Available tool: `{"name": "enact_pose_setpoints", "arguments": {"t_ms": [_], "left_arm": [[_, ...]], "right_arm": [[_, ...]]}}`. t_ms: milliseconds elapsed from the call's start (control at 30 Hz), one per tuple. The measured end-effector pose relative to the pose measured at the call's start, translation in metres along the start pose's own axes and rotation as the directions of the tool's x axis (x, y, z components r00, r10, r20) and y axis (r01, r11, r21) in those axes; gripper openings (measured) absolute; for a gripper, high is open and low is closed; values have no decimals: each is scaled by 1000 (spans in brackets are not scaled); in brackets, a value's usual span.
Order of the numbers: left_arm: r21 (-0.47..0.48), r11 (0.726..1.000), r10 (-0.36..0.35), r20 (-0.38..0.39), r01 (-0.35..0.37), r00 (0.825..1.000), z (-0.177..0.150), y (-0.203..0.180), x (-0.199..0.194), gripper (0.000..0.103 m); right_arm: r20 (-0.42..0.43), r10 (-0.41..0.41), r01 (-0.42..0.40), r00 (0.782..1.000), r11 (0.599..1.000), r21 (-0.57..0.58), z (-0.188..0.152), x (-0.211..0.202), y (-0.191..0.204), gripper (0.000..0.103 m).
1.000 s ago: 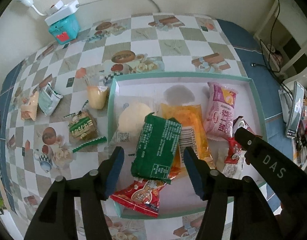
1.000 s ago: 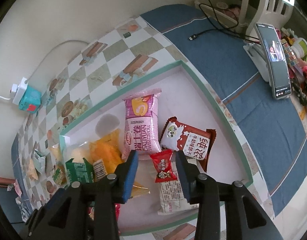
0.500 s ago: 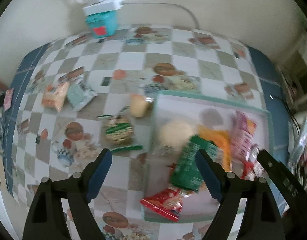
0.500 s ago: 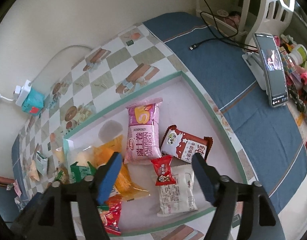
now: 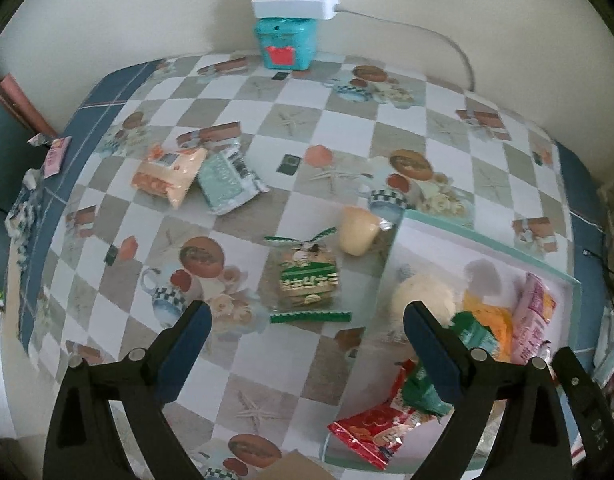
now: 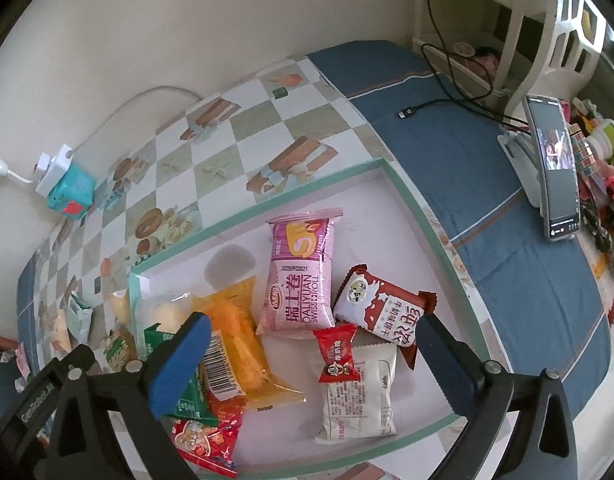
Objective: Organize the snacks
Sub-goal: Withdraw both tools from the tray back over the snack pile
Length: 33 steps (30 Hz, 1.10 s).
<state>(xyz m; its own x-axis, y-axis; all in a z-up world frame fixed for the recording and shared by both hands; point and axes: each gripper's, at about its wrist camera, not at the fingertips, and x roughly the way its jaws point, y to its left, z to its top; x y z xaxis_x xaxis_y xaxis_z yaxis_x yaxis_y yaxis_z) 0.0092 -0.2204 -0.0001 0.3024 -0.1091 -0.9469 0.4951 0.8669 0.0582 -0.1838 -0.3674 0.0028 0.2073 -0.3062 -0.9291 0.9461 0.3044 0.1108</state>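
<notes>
Tablecloth (image 5: 347, 128): white and grey-beige checks with printed teacups and seashells, blue border
Tray (image 6: 267, 208): white floor, pale green rim
Swiss roll packet (image 6: 299, 276): pink with white lettering
Milk-candy packet (image 6: 383, 316): brown and white
Small candy (image 6: 337, 354): red
Cracker packet (image 5: 309, 280): clear, green-and-white stripes
Corner box (image 5: 286, 46): teal with red label
Gripper pads (image 5: 187, 354): blue
</notes>
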Motion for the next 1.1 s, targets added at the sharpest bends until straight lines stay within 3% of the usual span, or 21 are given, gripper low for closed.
{"name": "enact_pose_setpoints", "arguments": {"t_ms": [267, 333, 433, 633, 767, 1100], "left_arm": [[-86, 996, 32, -2, -32, 999, 5, 22, 1, 97], [-109, 993, 45, -7, -45, 999, 7, 31, 2, 97], [-114, 987, 119, 11, -117, 993, 10, 43, 2, 97], [-169, 979, 112, -10, -112, 994, 17, 74, 7, 97], [-179, 970, 167, -11, -167, 986, 18, 93, 10, 97], [-313, 940, 118, -63, -132, 991, 23, 157, 23, 97]], "right_arm": [[-4, 8, -8, 1000, 998, -55, -3, -1, 18, 103], [7, 9, -8, 1000, 996, -85, -5, -5, 29, 103], [16, 31, -28, 999, 991, -131, -9, -11, 48, 103], [12, 43, -39, 999, 978, -206, -21, -14, 83, 103], [2, 59, -57, 998, 967, -247, -28, -13, 105, 103], [-39, 59, -68, 998, 947, -315, -49, -4, 152, 103]]}}
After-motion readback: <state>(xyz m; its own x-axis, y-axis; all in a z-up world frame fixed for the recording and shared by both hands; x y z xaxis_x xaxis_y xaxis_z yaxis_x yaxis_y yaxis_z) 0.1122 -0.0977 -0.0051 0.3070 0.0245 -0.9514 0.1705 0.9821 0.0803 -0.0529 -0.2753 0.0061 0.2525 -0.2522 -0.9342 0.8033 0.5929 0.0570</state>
